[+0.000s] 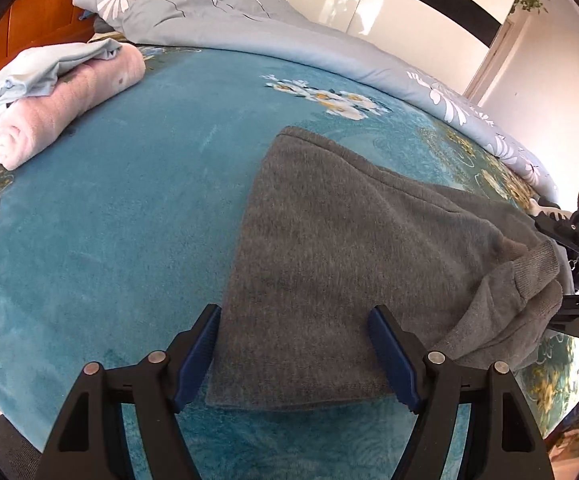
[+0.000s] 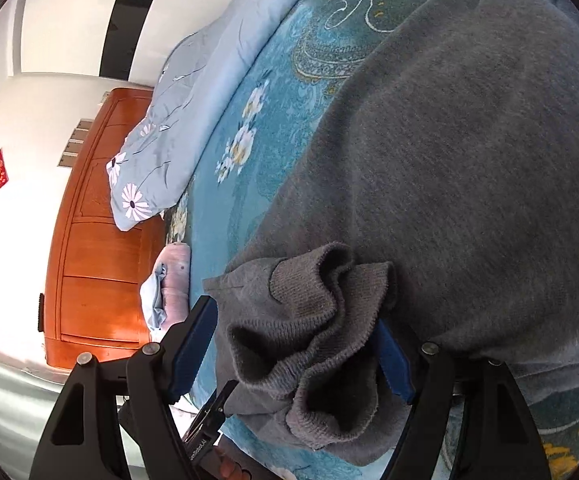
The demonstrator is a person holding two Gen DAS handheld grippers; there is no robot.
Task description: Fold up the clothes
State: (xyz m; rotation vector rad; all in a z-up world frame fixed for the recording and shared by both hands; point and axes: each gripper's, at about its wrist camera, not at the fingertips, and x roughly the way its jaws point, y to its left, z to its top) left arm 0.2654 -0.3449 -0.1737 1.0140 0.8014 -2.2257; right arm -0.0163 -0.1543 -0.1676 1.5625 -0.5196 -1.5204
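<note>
On the bed [image 1: 89,220], both grippers, left [image 1: 293,344] and right [image 2: 289,344], stand spread astride the folded grey garment [image 1: 349,240], apparently having let it settle flat.

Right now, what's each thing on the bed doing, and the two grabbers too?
Grey knitted sweater: folded flat, ribbed cuffs bunched up.
Pink fleece garment: folded, pale blue cloth on top.
Floral grey-blue quilt: pushed aside in a heap.
Left gripper: open over sweater's edge.
Right gripper: open around cuffs.
</note>
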